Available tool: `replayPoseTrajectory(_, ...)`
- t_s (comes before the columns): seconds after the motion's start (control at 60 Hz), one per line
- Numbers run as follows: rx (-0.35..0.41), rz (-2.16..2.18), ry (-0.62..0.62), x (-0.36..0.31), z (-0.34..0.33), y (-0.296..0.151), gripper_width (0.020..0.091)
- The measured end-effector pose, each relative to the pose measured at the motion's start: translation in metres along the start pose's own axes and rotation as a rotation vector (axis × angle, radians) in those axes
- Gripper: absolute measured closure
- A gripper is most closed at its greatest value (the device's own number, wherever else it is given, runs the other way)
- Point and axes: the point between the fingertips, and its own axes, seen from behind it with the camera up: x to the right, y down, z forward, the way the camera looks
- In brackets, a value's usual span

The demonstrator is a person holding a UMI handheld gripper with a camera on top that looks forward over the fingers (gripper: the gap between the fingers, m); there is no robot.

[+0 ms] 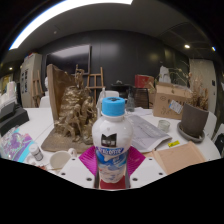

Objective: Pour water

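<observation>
Pretty dim room overall — most of the light comes from a long bright strip overhead (pixel 75 8), which blows out to pure white. A small spot glows off in the back (pixel 186 46). The white table (pixel 150 158) catches the light and looks brightest. Heavy fisheye bending — everything curves hard near the rim. The far background stays murky and soft.

Desk (pixel 150 172) before my claw: white-topped, crowded. On it stood a white bottle (pixel 111 145) with a blue cap, a brown sculpture (pixel 74 112) to its left, loose papers (pixel 150 132) to its right, a tan board (pixel 178 157) and a dark cup (pixel 192 122) beyond that.
</observation>
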Motion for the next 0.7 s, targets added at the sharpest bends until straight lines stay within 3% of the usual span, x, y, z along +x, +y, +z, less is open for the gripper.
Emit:
replayPoseTrajectory(0.217,-0.074,0.009,0.029,0.013,0.009,0.052,0.076)
replayPoseTrajectory(0.283,-0.049,0.013,0.032,0.013,0.01,0.048,0.0749)
replayPoseTrajectory(0.417,-0.063,0.029,0.047,0.016,0.008,0.049,0.0589)
replayPoseTrajectory(0.45,-0.072,0.036,0.054,0.017,0.006,0.049,0.0468)
replayPoseTrajectory(0.483,-0.076,0.043,0.055,0.017,0.002,0.046,0.0275)
replayPoseTrajectory(0.5,-0.078,0.047,0.056,0.016,0.0,0.045,0.0233)
replayPoseTrajectory(0.533,-0.083,0.05,0.065,0.018,-0.005,0.042,0.0277)
replayPoseTrajectory(0.6,-0.086,0.048,0.081,0.019,-0.022,0.032,0.0238)
replayPoseTrajectory(0.7,-0.087,0.049,0.098,0.014,-0.061,0.015,0.0246)
